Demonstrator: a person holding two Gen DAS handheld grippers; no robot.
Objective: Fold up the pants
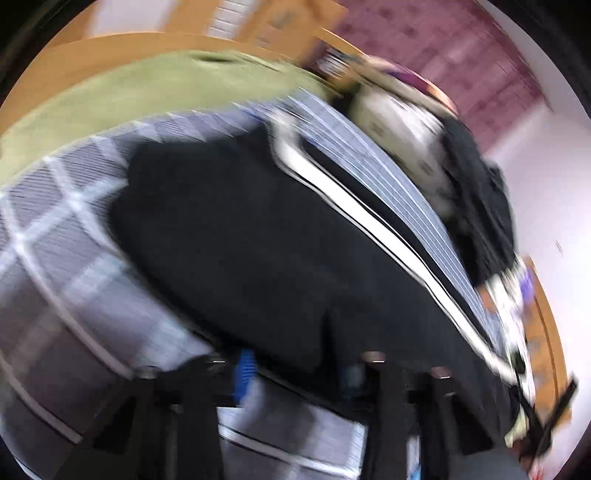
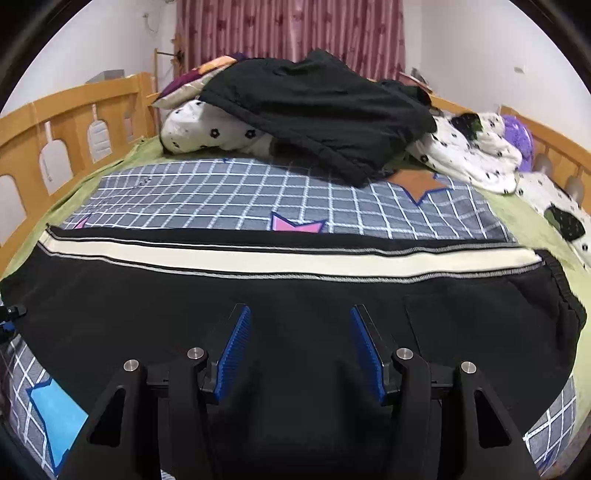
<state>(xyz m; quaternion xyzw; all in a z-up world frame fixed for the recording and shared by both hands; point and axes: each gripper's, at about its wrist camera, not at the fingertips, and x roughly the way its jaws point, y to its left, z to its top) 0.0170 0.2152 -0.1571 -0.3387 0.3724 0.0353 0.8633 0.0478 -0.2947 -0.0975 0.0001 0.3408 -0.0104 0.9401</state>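
Black pants (image 2: 295, 302) with a cream side stripe (image 2: 258, 260) lie flat across the grey checked sheet (image 2: 258, 192). My right gripper (image 2: 300, 317) is open just above the pants' middle, blue pads (image 2: 236, 343) apart, holding nothing. The left wrist view is blurred and tilted; the pants (image 1: 258, 236) and their stripe (image 1: 369, 218) fill it. My left gripper (image 1: 299, 373) sits at the pants' near edge, one blue pad (image 1: 243, 373) showing; its jaws look apart.
A pile of black clothes (image 2: 317, 107) lies on white spotted bedding (image 2: 472, 155) at the bed's far end. Wooden bed rails (image 2: 55, 125) run along both sides. Pink curtains (image 2: 288, 29) hang behind.
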